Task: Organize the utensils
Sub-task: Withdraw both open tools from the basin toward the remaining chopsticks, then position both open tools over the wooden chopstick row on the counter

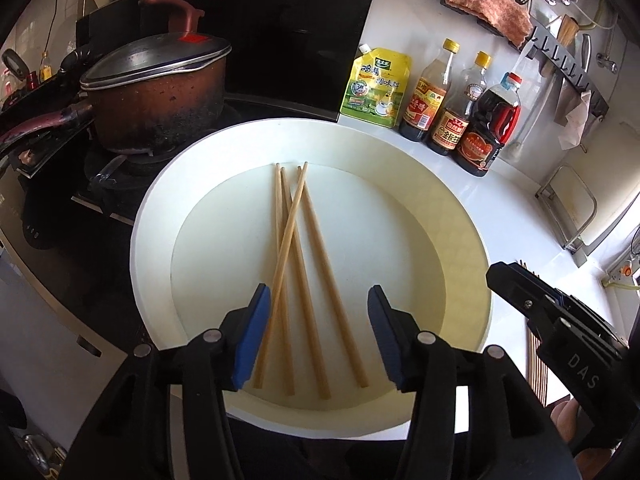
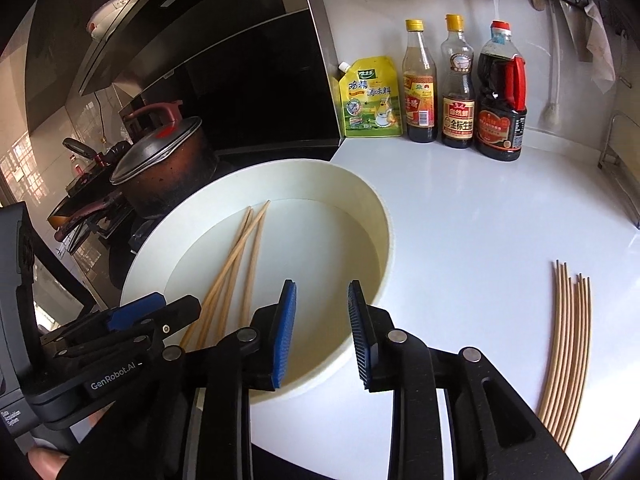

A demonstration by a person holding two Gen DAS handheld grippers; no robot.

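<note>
On the white tabletop (image 2: pixel 480 216), four chopsticks (image 1: pixel 296 264) are being kept together in a tray (image 1: pixel 152 216) for sorting, at twelve o'clock of the empty, half-open left tool (image 1: pixel 316 320), while the right tool (image 2: pixel 322 322) is being held narrowly parted and empty, with the remaining chopstick bundle (image 2: pixel 568 344) at its three o'clock.

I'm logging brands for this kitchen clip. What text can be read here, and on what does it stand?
"GenRobot.AI": left gripper body.
"DAS": right gripper body.
"鸡精 调味料": yellow pouch.
"金标生抽": middle bottle.
Labels on the yellow-capped bottle and the red-capped bottle: too small to read.

four wooden chopsticks (image 1: pixel 298 264) crossed in tray (image 1: pixel 152 216)
</note>
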